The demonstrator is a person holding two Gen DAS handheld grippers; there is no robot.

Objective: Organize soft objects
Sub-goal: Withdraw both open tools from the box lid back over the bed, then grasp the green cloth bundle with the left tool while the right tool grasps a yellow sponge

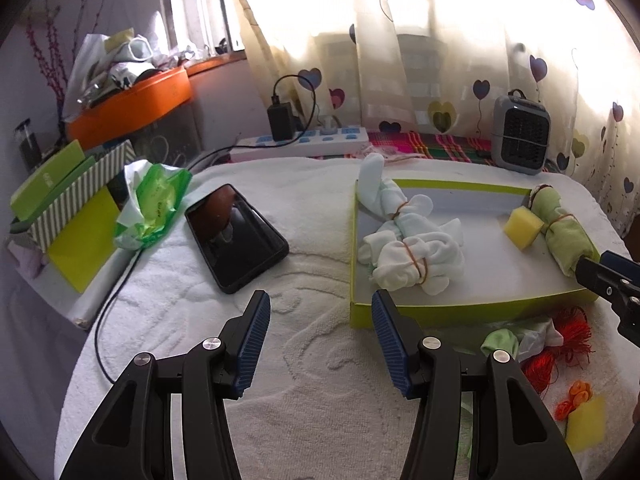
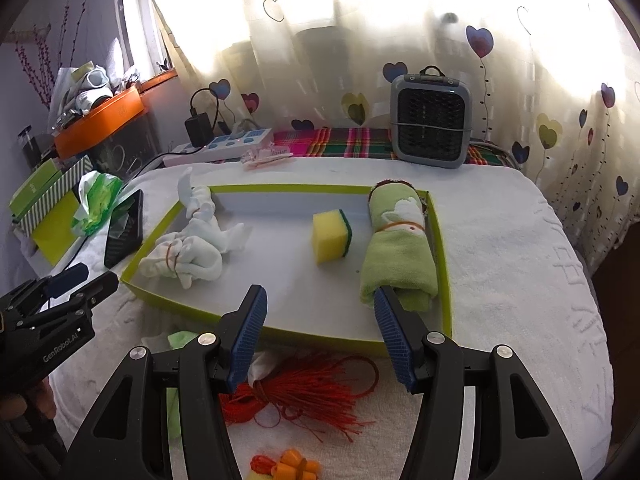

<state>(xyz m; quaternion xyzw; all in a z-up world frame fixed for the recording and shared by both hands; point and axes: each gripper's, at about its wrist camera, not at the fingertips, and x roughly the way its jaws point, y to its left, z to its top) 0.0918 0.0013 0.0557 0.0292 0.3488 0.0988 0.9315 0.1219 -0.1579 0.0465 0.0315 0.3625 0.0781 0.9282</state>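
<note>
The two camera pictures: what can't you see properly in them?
- Rolled green towel: near end hidden behind the right gripper, right wrist view.
- Small yellow card: cut by the picture's edge, left wrist view.
- Window: washed out by glare behind the heart-print curtain.

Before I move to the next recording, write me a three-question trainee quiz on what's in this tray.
1. True or false: the yellow sponge lies between the white sock bundle and the rolled green towel.
2. What binds the rolled green towel?
A. a rubber band
B. red cord
C. tape
3. Fill in: both the left gripper and the right gripper hold ____.

Key: 1 true; 2 A; 3 nothing, jaws open.
</note>
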